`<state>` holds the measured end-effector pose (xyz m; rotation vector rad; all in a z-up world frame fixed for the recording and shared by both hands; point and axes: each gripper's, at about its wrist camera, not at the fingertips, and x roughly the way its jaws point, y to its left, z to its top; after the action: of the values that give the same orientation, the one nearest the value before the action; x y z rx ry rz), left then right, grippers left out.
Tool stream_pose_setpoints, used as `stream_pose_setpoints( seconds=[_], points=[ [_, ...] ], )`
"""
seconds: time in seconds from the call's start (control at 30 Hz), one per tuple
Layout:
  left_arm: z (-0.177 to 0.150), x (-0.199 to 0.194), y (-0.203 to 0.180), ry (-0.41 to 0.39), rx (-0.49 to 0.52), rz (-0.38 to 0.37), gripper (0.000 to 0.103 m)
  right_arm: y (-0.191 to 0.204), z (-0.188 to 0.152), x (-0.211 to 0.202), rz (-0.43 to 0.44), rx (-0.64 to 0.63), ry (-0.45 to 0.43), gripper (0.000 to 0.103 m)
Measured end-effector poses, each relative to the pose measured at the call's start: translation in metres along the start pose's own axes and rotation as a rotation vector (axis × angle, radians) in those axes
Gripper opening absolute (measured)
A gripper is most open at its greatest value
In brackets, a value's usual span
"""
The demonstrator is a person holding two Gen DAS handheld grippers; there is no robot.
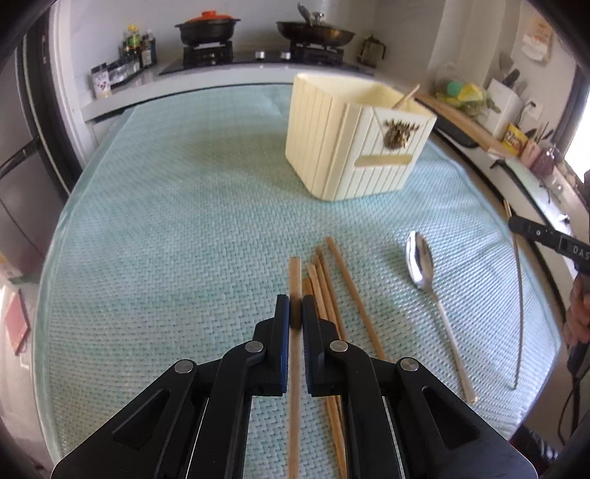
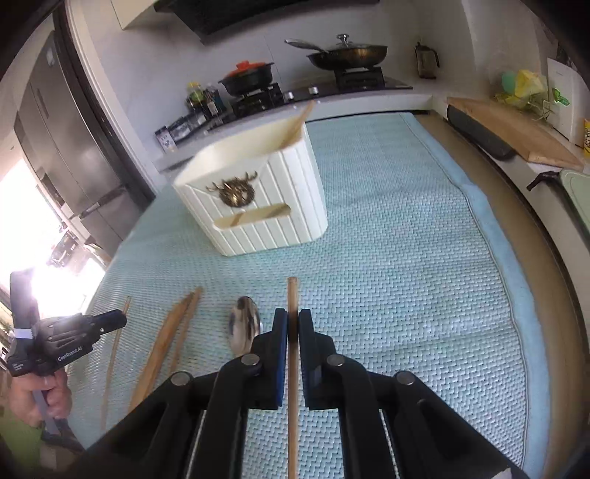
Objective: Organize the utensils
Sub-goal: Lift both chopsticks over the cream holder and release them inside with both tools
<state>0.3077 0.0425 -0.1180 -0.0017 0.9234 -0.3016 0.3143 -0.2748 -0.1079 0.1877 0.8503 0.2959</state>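
Both grippers pinch chopsticks: left gripper (image 1: 295, 309) fingers clamp one chopstick (image 1: 294, 272), right gripper (image 2: 292, 324) another (image 2: 292, 294), lower ends cut off. Spoon (image 1: 420, 263) lies at two o'clock, holder (image 1: 354, 143) at twelve.

Pans (image 1: 315, 31), bottles (image 1: 134, 48), cutting board (image 2: 516, 129).

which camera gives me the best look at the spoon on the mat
The left wrist view. There the spoon lies in full on the green mat, bowl and handle both clear, right of the loose chopsticks. In the right wrist view only its bowl shows; the right tool, shut on a chopstick, hides the handle.
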Motion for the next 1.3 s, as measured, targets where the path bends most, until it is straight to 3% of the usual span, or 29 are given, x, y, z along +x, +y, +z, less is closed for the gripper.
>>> stream_pose_setpoints(
  seconds=[0.27, 0.53, 0.93, 1.07, 1.3],
  points=[
    [0.017, -0.089, 0.001, -0.205, -0.034, -0.063, 0.005, 0.028, -0.007, -0.101, 0.070, -0.085, -0.211, 0.006],
    [0.030, -0.121, 0.004, -0.325, -0.072, -0.108, 0.005, 0.054, 0.000, -0.144, 0.066, -0.150, -0.371, 0.006],
    [0.058, -0.137, 0.003, -0.394, -0.085, -0.155, 0.004, 0.070, 0.028, -0.149, 0.055, -0.218, -0.426, 0.006],
    [0.088, -0.139, 0.001, -0.416, -0.077, -0.172, 0.004, 0.075, 0.052, -0.142, 0.043, -0.248, -0.437, 0.006],
    [0.161, -0.134, -0.013, -0.463, -0.056, -0.167, 0.004, 0.085, 0.124, -0.125, 0.031, -0.269, -0.491, 0.006]
  ],
)
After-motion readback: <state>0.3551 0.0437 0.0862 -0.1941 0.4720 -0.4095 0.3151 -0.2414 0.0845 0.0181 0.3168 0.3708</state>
